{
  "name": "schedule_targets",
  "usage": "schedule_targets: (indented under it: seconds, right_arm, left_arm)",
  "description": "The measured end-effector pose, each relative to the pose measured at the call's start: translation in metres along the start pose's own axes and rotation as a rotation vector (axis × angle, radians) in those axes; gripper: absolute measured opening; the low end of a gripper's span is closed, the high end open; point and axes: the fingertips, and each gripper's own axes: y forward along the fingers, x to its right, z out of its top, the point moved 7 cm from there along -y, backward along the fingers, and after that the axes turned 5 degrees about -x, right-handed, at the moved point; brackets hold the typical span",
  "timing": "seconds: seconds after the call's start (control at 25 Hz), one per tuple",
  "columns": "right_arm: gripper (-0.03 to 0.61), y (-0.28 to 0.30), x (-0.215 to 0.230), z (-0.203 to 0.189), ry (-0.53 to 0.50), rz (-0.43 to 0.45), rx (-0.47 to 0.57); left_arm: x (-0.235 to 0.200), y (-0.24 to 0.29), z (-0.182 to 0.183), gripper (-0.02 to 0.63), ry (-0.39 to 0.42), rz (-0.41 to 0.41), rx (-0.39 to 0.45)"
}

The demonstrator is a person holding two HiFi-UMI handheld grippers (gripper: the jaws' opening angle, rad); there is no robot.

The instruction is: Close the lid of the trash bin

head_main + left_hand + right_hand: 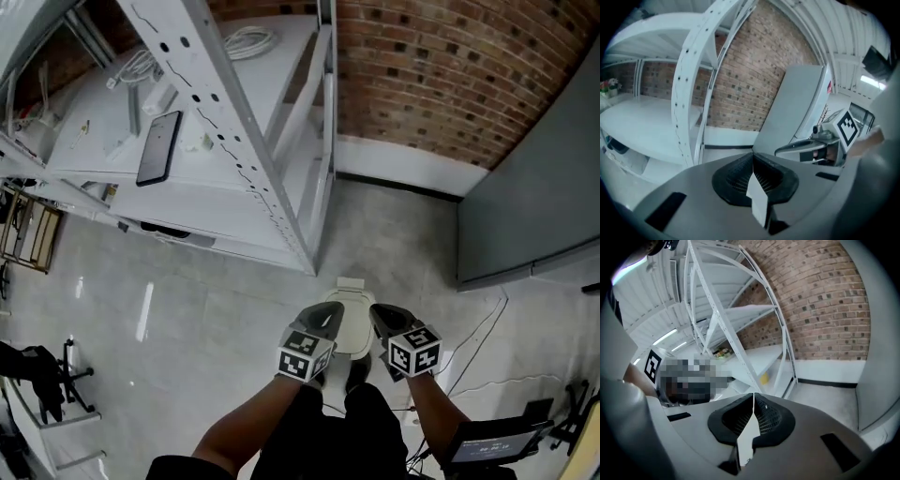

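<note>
I held the left gripper (pixel 328 316) and right gripper (pixel 382 317) clenched on nothing, jaws together, flanking the white trash bin (pixel 354 330), which stood on the floor (pixel 187 309) just near of the rack post (pixel 298 246), long axis apparently running near-far.

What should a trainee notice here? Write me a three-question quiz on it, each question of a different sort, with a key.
1. True or false: the left hand-held gripper has its jaws wide apart.
2. Which thing lies on the white shelf? A) a black phone B) a red mug C) an open book
3. Fill in: the wall behind the trash bin is built of ___.

Key: 1 false, the jaws are together on nothing; 2 A; 3 brick.
</note>
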Motion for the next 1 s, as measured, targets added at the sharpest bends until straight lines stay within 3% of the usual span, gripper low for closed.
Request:
schedule_targets:
  seconds: [0.16,0.44,0.76,1.0]
  right_arm:
    - [0.009,-0.036,-0.032,0.067,-0.075,0.026,0.078]
    - [0.009,-0.083,-0.067,0.138,-0.117,0.039,0.218]
    - [0.009,-0.103,-0.075,0.165,-0.163,0.051,0.258]
    - [0.009,-0.110,-0.072,0.167,-0.174,0.074,0.261]
  left_arm:
    - [0.014,-0.049,0.071,0.000,0.029,0.005,0.137]
    - [0.037,-0.105,0.140,-0.002,0.088,-0.032,0.272]
    - [0.057,-0.130,0.164,-0.002,0.107,-0.048,0.341]
    - [0.065,-0.131,0.165,-0.002,0.103,-0.030,0.349]
